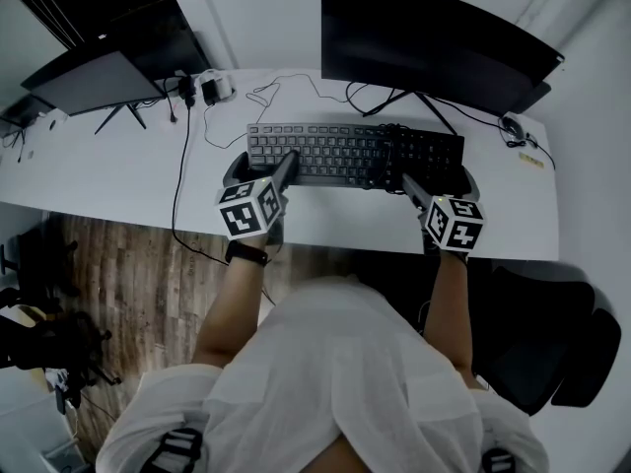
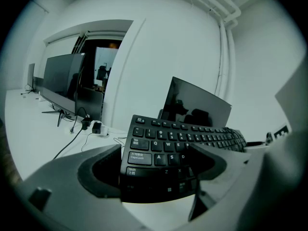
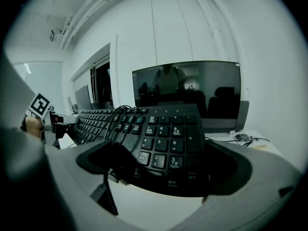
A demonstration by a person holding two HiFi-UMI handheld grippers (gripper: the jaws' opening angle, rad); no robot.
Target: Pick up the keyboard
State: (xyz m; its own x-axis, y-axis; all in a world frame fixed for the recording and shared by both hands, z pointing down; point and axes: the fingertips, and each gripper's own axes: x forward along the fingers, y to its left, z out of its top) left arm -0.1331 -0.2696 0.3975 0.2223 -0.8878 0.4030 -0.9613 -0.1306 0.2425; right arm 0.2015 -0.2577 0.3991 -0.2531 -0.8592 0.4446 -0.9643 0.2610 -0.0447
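A black keyboard [image 1: 335,151] lies crosswise on the white desk [image 1: 118,166] in front of the big monitor. My left gripper [image 1: 261,166] is at its left end, one jaw curving round that end and the other over the keys. In the left gripper view the keyboard [image 2: 178,138] fills the gap of the left gripper [image 2: 159,172]. My right gripper [image 1: 439,177] holds the number-pad end the same way, and the keyboard [image 3: 163,134] sits between the jaws of the right gripper [image 3: 163,170]. Whether the keyboard is off the desk I cannot tell.
A dark cable [image 1: 389,151] is draped across the keys near the number pad. A large monitor [image 1: 434,37] stands just behind, a smaller one [image 1: 94,82] at far left. A power adapter [image 1: 212,87] and a mouse [image 1: 513,126] sit at the back. A black chair [image 1: 552,333] is at my right.
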